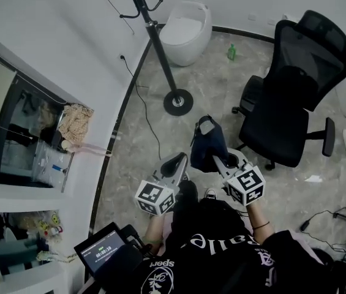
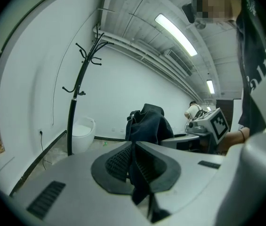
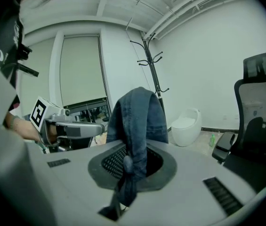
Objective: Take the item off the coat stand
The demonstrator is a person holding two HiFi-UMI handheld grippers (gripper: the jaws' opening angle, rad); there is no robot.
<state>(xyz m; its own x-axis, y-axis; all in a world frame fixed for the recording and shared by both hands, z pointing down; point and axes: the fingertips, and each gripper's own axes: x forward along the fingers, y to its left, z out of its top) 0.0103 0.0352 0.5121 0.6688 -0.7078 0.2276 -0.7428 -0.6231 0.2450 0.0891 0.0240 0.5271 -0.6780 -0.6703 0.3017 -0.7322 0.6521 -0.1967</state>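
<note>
The dark blue denim item [image 1: 208,144] hangs bunched from my right gripper [image 1: 218,158], whose jaws are shut on a fold of it. In the right gripper view the denim [image 3: 137,121] drapes up and over the pinched pads of that gripper [image 3: 132,161]. The black coat stand [image 1: 160,48] stands bare further off by the wall, and its hooks [image 3: 150,55] are empty. My left gripper [image 1: 177,160] is just left of the denim, apart from it, jaws shut with nothing seen between them [image 2: 133,160]. From there the denim [image 2: 147,124] shows beside the stand [image 2: 74,112].
A black office chair [image 1: 295,103] stands to the right. A white oval toilet-like fixture [image 1: 187,32] and a green bottle [image 1: 231,52] sit by the far wall. A cable [image 1: 142,103] trails along the floor left of the stand's base [image 1: 177,101]. A tablet [image 1: 102,250] is at lower left.
</note>
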